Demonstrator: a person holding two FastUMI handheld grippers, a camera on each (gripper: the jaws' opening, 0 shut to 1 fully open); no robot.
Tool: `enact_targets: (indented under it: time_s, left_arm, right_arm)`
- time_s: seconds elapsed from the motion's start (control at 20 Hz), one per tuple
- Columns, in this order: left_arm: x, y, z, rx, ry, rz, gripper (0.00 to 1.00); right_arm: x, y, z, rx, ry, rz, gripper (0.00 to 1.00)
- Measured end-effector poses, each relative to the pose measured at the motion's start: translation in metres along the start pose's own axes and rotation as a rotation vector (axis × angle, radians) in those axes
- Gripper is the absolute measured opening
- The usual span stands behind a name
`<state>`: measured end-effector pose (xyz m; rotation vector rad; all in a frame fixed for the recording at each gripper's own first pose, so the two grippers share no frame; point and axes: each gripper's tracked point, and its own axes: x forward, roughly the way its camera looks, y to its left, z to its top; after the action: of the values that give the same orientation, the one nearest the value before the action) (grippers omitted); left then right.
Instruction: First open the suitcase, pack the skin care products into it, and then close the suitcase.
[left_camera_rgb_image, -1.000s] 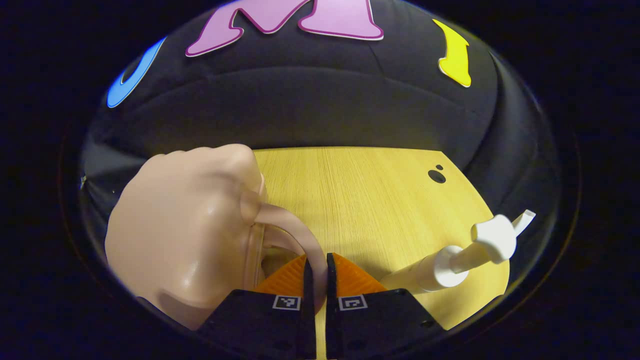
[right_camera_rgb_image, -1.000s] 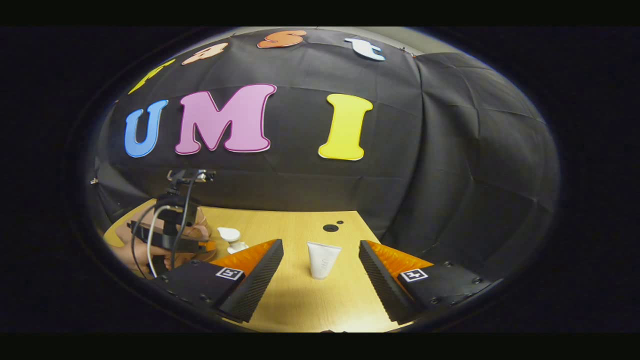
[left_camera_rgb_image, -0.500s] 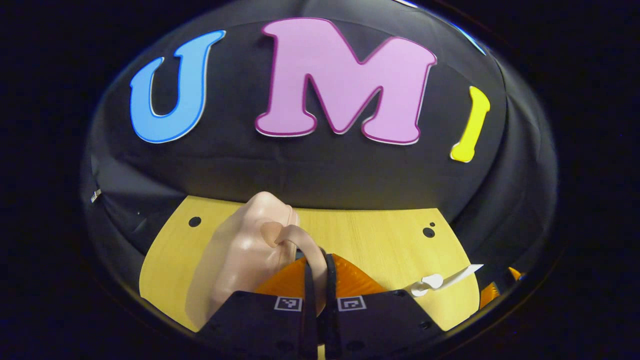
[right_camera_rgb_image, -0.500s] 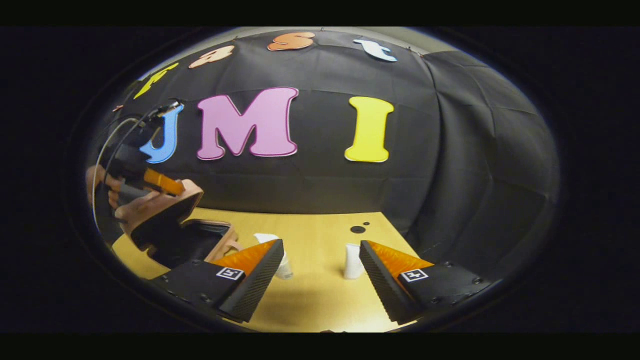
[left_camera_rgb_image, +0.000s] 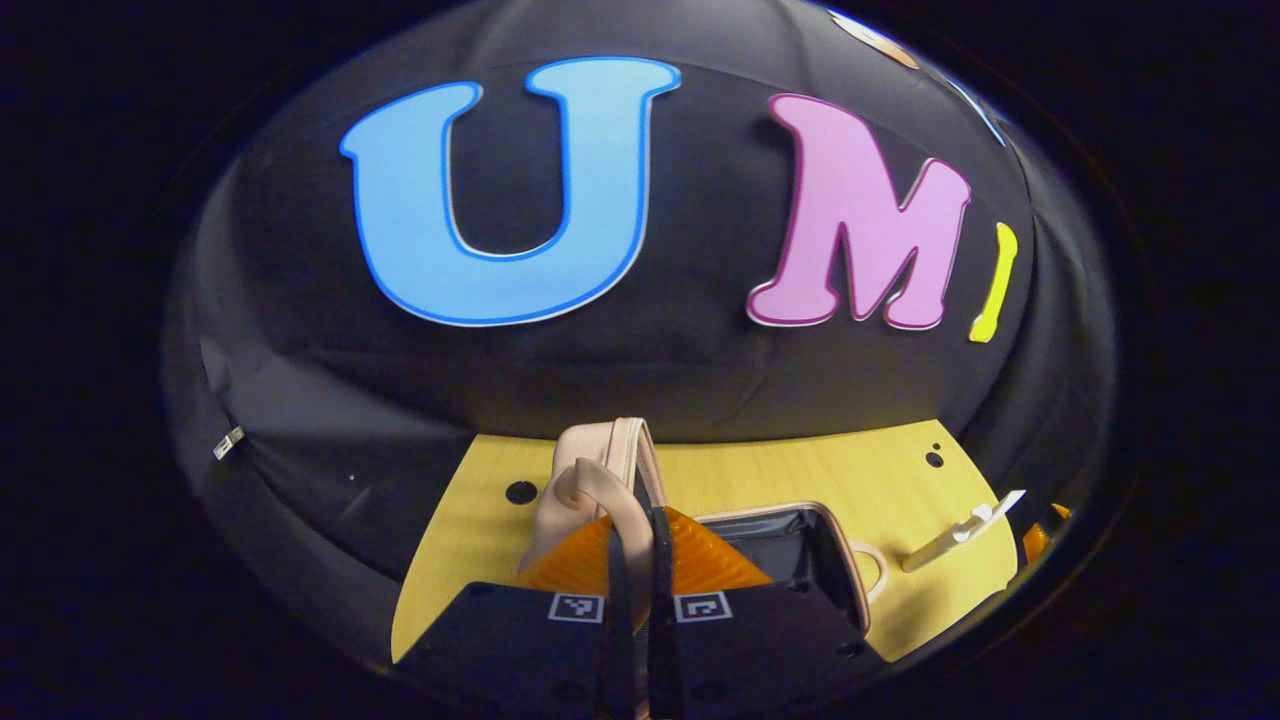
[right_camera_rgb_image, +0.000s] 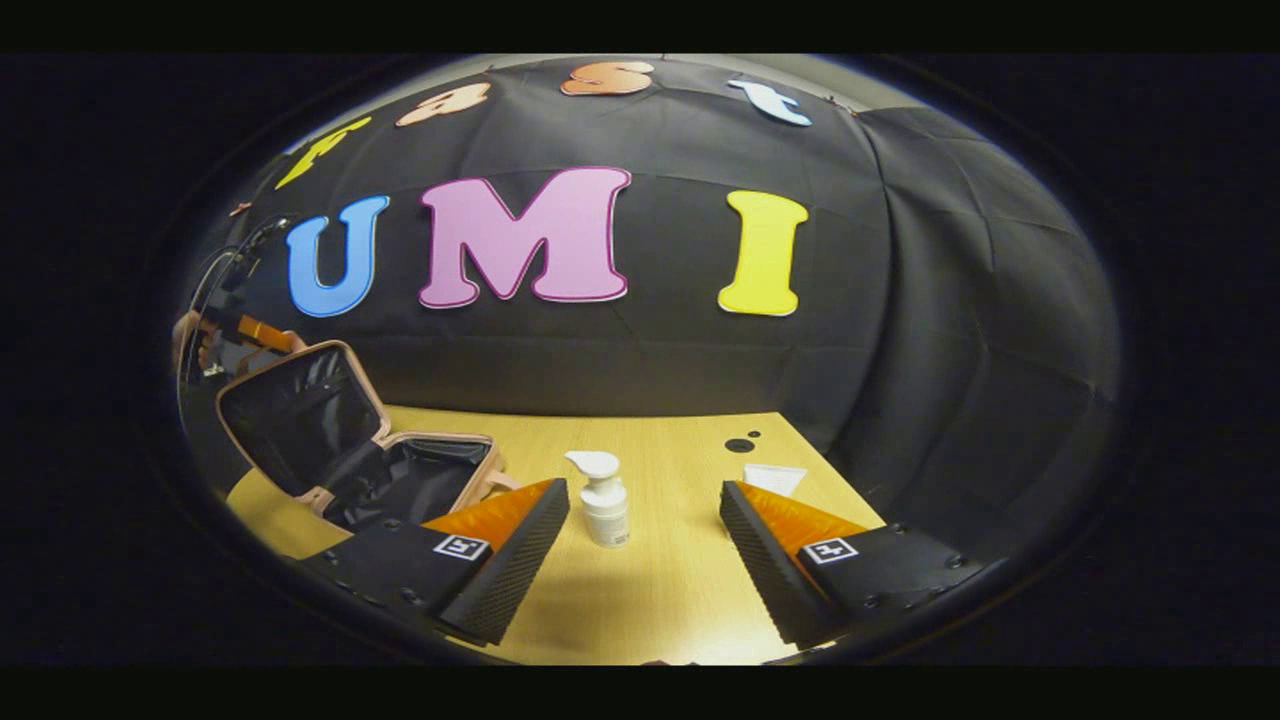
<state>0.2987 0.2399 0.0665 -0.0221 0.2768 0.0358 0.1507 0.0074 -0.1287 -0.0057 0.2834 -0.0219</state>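
At far left of the right gripper view, left tool (right_camera_rgb_image: 232, 330) up at the top edge of the raised lid, a hand behind it. In the left gripper view, left tool (left_camera_rgb_image: 635, 560) pinched together on the handle strap (left_camera_rgb_image: 600, 480) of the pink suitcase (right_camera_rgb_image: 330, 430); held there, seemingly, to keep the lid swung up and back so the dark-lined interior stays exposed for packing. Lid leaning away from the base, base flat on the counter (right_camera_rgb_image: 650, 590) at the left end. Just right of the suitcase, apart from it: white pump bottle (right_camera_rgb_image: 603, 498), upright, nozzle turned left, standing between the spread fingers of the right tool (right_camera_rgb_image: 645, 545). Right tool wide apart, gripping nothing, seemingly lined up on the bottle as first item to pack. Further right, white tube (right_camera_rgb_image: 774, 478), partly hidden behind the right finger; stance not clear. Near the far right corner of the counter, two dark round holes. Faint print on the bottle front, too small to read; no brand legible on suitcase or tube. Square black-and-white markers on both tools, not text.
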Motion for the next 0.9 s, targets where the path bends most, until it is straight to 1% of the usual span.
enact_targets:
  time_s: [0.1, 0.2, 0.25, 0.3, 0.35, 0.4, 0.45, 0.5, 0.65, 0.75, 0.8, 0.9]
  left_arm:
    - [0.024, 0.053, -0.014, 0.022, 0.002, 0.052, 0.11]
    - [0.053, 0.109, -0.034, 0.049, 0.002, 0.123, 0.11]
    - [0.071, 0.138, -0.045, 0.039, 0.006, 0.153, 0.11]
    - [0.083, 0.152, -0.059, -0.013, 0.035, 0.152, 0.10]
    - [0.096, 0.161, -0.079, -0.062, 0.070, 0.152, 0.09]
    - [0.108, 0.169, -0.099, -0.079, 0.101, 0.160, 0.09]
    - [0.115, 0.176, -0.121, -0.083, 0.123, 0.166, 0.07]
    - [0.123, 0.177, -0.133, -0.082, 0.131, 0.164, 0.09]
    - [0.140, 0.180, -0.164, -0.095, 0.165, 0.180, 0.09]
    - [0.149, 0.183, -0.177, -0.112, 0.182, 0.198, 0.09]
    - [0.150, 0.188, -0.180, -0.104, 0.192, 0.217, 0.10]
    - [0.141, 0.202, -0.179, -0.071, 0.205, 0.290, 0.19]
  right_arm:
    - [-0.003, 0.009, 0.001, -0.010, -0.020, -0.022, 0.97]
    - [-0.006, 0.018, -0.005, -0.015, -0.020, -0.030, 0.97]
    - [-0.006, 0.022, -0.010, -0.020, -0.014, -0.029, 0.97]
    - [-0.006, 0.026, -0.016, -0.034, -0.007, -0.030, 0.96]
    - [-0.006, 0.029, -0.022, -0.047, 0.001, -0.030, 0.97]
    - [-0.006, 0.032, -0.028, -0.055, 0.009, -0.030, 0.97]
    - [-0.006, 0.034, -0.033, -0.062, 0.012, -0.028, 0.97]
    - [-0.005, 0.037, -0.039, -0.071, 0.018, -0.025, 0.97]
    - [-0.002, 0.036, -0.051, -0.082, 0.031, -0.029, 0.97]
    - [0.000, 0.025, -0.053, -0.073, 0.029, -0.053, 0.97]
    - [0.000, 0.020, -0.053, -0.065, 0.025, -0.066, 0.97]
    - [0.000, 0.009, -0.053, -0.048, 0.024, -0.084, 0.97]
